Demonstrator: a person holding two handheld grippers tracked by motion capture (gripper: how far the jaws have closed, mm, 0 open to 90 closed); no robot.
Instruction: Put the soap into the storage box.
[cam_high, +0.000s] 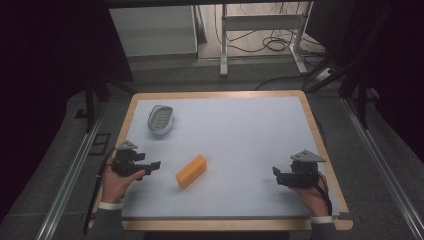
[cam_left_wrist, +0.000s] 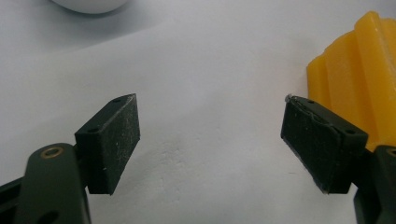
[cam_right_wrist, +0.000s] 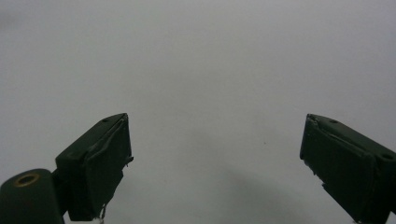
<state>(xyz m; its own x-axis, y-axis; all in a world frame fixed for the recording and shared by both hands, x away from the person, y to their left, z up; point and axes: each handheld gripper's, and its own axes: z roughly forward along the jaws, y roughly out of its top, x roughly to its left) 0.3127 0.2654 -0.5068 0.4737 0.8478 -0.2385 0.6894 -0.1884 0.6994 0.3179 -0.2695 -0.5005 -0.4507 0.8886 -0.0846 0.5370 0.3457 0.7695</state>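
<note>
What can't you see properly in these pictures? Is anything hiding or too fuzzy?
- Orange block: in the left gripper view the right edge cuts it off, and the gripper's jaw covers its near corner.
- White slotted dish: too small in the high view to tell if anything lies inside; in the left gripper view the top edge cuts it off.
- Person's arms: cut off at the high view's bottom edge, past the sleeves.

A white mat (cam_high: 240, 145) covers a wood-edged table (cam_high: 220, 94), which stands on grey carpet (cam_high: 60, 165). Metal rails (cam_high: 70, 175) run along the floor on the left and right of it. Beyond the far edge stand a white cabinet (cam_high: 155, 30) on the left and a white frame (cam_high: 260, 30) on the right, with black cables (cam_high: 272, 45) looped on the floor beneath. Both far corners are dark.
</note>
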